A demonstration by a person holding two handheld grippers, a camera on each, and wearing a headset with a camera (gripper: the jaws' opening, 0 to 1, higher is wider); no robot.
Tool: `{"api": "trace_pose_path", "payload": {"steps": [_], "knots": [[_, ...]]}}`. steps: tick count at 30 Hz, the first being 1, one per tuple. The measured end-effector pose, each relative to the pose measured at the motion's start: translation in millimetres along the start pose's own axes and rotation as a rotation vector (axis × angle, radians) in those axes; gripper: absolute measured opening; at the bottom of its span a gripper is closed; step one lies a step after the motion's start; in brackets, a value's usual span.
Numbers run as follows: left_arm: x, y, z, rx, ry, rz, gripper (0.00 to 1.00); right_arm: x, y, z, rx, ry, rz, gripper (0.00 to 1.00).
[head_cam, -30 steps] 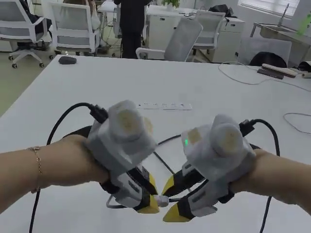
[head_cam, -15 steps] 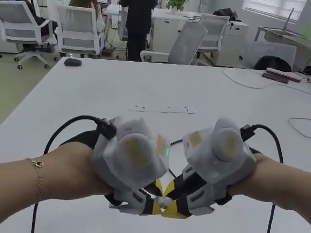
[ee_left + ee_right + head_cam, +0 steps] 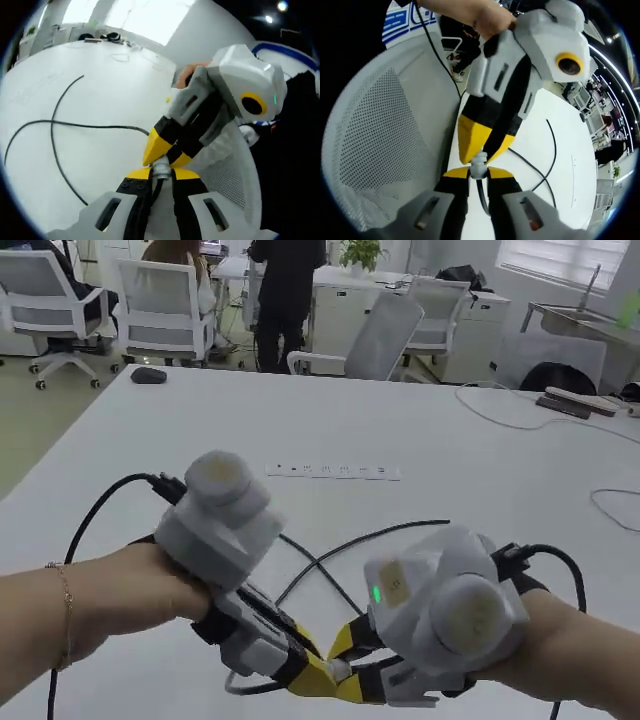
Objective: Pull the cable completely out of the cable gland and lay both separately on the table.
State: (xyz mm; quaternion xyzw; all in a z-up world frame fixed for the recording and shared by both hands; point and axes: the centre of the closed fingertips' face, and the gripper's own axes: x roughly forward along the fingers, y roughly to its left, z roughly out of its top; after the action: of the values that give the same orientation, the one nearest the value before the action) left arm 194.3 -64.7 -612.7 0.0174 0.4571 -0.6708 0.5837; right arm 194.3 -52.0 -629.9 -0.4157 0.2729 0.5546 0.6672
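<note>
L tool (image 3: 161, 174) & R tool (image 3: 167, 154) both pinch gland (image 3: 160, 166).

A broad white counter (image 3: 430, 430) runs back into a bright room. Beyond it stand white-backed office chairs (image 3: 160, 300), a tilted grey mesh chair (image 3: 378, 330) and white desks (image 3: 345, 290). Windows with blinds (image 3: 560, 255) light the right side. The floor (image 3: 40, 410) is pale greenish beige. A potted plant (image 3: 360, 252) sits on a desk.

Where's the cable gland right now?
Head view, bottom centre: the cable gland sits between the meeting yellow fingers of the left gripper and right gripper, over the table.
</note>
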Motion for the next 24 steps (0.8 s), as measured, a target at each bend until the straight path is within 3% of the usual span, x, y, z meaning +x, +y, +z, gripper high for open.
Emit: {"api": "trace_pose_path", "payload": {"steps": [2, 5, 6, 7, 8, 9, 11, 12, 13, 15, 17, 19, 21, 24], "knots": [[0.4, -2.9, -4.1, -0.099, -0.012, -0.053, 0.16, 0.8, 3.0, 1.0, -0.008, -0.003, 0.006, 0.11], [0.9, -1.1, -7.4, -0.075, -0.018, -0.047, 0.16, 2.9, 4.4, 0.9, 0.0, 0.002, 0.015, 0.12], [0.5, 3.6, -3.9, -0.008, -0.031, 0.0, 0.16, 2.8, 0.4, -2.3, 0.037, 0.021, -0.013, 0.13], [-0.1, 3.6, -3.2, 0.017, -0.03, 0.01, 0.16, 2.5, -10.7, -4.6, 0.101, 0.024, -0.081, 0.2], [-1.6, 1.6, 1.3, 0.081, -0.045, 0.039, 0.16, 1.9, -13.6, -3.0, 0.101, 0.005, -0.098, 0.32], [-2.6, -0.5, 4.1, 0.1, -0.055, 0.058, 0.16, 0.0, -14.3, -2.4, 0.113, -0.012, -0.098, 0.42], [-6.8, -5.8, 10.4, 0.213, -0.071, 0.121, 0.17, -3.9, -12.8, -3.7, 0.13, -0.014, -0.083, 0.36], [-9.7, -6.0, 11.0, 0.291, -0.055, 0.171, 0.17, -6.0, -12.4, -4.8, 0.14, -0.018, -0.084, 0.29], [-13.1, -4.9, 11.6, 0.399, -0.027, 0.23, 0.17, -7.8, -12.4, -6.3, 0.142, -0.016, -0.091, 0.28], [-17.1, -5.5, 12.1, 0.546, 0.021, 0.309, 0.17, -9.5, -15.5, -9.1, 0.159, -0.006, -0.12, 0.34], [-19.8, -6.5, 10.5, 0.615, 0.063, 0.357, 0.17, -11.6, -14.4, -10.9, 0.158, -0.008, -0.12, 0.32], [-21.3, -7.5, 11.8, 0.669, 0.077, 0.4, 0.17, -13.6, -16.4, -8.3, 0.166, -0.03, -0.132, 0.26], [-20.8, -9.3, 11.1, 0.684, 0.081, 0.408, 0.17, -14.8, -17.5, -3.6, 0.185, -0.056, -0.136, 0.24], [-21.0, -7.4, 6.8, 0.692, 0.105, 0.415, 0.17, -16.0, -18.1, -0.7, 0.169, -0.071, -0.144, 0.06]]}}
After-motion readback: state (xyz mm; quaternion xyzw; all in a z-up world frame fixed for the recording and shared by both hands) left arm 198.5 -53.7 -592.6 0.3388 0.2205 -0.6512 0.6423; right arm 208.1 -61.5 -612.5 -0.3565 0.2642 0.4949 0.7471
